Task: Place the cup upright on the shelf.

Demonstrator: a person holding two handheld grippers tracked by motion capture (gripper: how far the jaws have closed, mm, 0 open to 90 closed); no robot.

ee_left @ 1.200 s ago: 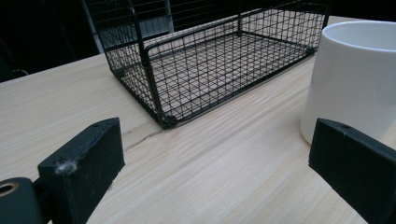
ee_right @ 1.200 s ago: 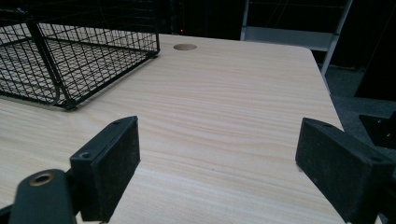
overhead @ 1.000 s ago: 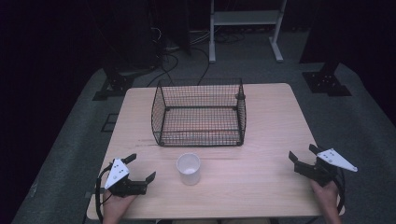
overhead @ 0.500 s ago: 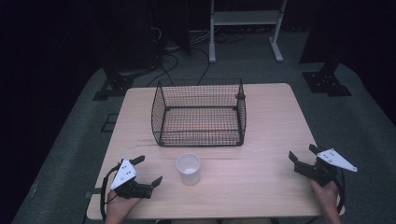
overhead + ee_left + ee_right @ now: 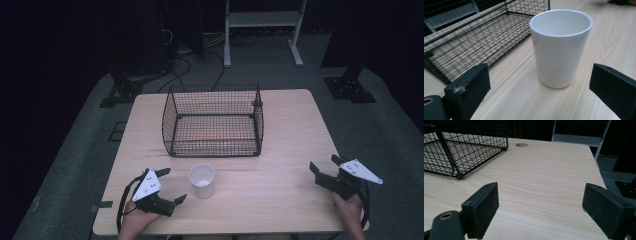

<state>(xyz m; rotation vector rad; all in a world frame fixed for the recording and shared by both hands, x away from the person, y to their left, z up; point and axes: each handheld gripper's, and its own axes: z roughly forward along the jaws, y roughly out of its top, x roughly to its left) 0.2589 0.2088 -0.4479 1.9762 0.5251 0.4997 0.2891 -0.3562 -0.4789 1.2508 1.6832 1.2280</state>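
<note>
Closing in on the cup [image 5: 202, 181], the left gripper [image 5: 167, 186] has jaws spread wide, holding nothing. Cup stands upright just in front of the basket [image 5: 213, 121], near its left corner. Right gripper [image 5: 326, 170], well right of the basket, gapes empty too.

Both hands rest low, left gripper [image 5: 170, 185] and right gripper [image 5: 324, 167] each with fingers spread wide.

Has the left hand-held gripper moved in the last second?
Yes. In the high view the left hand-held gripper has slid right along the table's near edge toward the white cup, jaws open; the cup stayed in place before the wire basket.
</note>
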